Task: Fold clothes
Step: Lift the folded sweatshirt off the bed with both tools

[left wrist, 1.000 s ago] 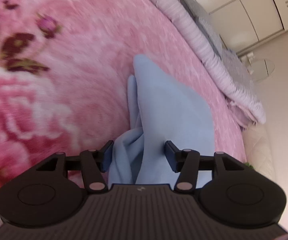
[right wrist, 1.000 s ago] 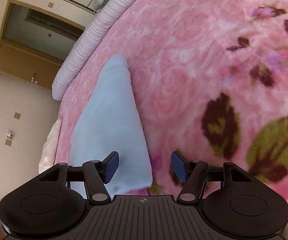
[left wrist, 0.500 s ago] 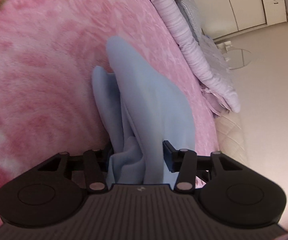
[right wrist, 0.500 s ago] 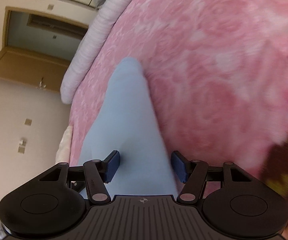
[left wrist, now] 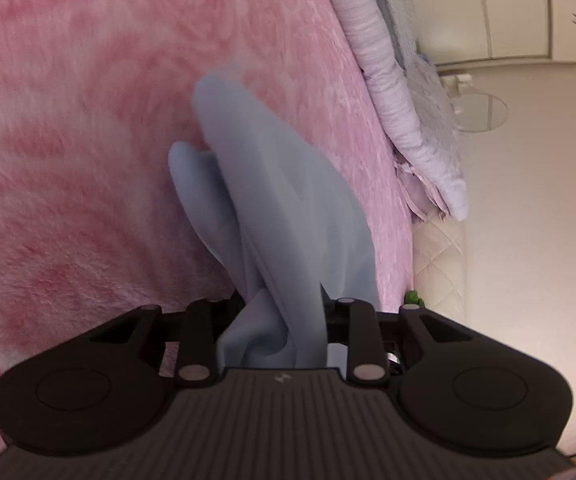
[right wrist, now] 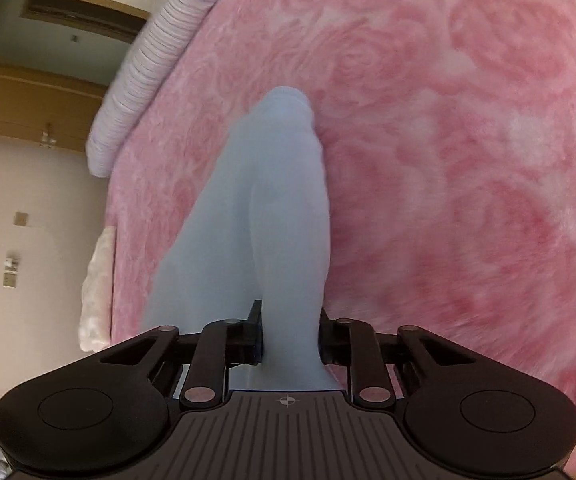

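Two sets of tongs work over a bed under a pink rose-patterned blanket [left wrist: 87,160]. A striped lilac pillow [left wrist: 372,60] lies along the blanket's far edge. On the blanket, a light blue garment [left wrist: 288,208] stretches away from both cameras, its near end bunched. The left tongs [left wrist: 281,308] are clamped on a gathered fold of it; the right tongs [right wrist: 290,336] pinch another part.
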`<state>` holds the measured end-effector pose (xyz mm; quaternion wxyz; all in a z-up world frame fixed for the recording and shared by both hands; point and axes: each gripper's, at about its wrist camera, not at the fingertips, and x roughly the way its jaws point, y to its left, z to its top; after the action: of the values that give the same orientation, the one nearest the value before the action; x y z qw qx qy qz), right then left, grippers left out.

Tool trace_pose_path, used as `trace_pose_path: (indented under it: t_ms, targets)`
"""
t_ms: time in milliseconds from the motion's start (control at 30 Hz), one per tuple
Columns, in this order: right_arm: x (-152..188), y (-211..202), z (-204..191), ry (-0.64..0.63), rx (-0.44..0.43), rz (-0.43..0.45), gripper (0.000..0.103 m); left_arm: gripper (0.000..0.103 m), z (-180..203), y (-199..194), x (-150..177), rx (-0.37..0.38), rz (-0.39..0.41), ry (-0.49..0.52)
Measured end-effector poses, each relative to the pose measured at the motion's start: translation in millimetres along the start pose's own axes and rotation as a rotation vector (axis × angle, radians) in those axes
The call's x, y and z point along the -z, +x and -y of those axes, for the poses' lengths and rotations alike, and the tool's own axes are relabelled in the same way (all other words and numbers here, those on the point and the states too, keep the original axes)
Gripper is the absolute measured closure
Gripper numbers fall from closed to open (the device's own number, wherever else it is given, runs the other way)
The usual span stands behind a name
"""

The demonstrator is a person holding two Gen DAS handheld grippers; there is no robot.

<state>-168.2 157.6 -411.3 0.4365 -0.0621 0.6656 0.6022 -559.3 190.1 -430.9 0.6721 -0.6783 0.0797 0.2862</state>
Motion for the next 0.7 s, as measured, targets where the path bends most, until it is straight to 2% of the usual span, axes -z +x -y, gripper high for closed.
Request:
trace_pose_path:
  t_ms: [100,367,433,567,700]
  targets:
    - [-7.6,-14.9,-36.6,0.015,-0.010,-0.031,0.083,0.079,24.7,-29.8,-10.1,-0.025,0.007,-0.040]
    - [-18.1,-27.4,-144.9,0.027,-0.092,-0.115,0.084,0.079,94.1,-136.1,-33.8,-0.085,0.110,-0.065]
    - [-16.6,-26.0,-173.1,0.001,-0.112,-0.134,0.084,0.079,94.1,-165.6,-43.6,-0.084,0.139,-0.072]
    - [0.9,8.6,-238.7,-0.050,-0.144,-0.166,0.083,0.079,78.5,-228.5,-72.1,-0.093,0.187,-0.061]
    - [35.5,52.1,-296.6,-0.070,-0.186,-0.166,0.083,0.079,43.5,-300.2,-126.7,-0.100,0.204,-0.030]
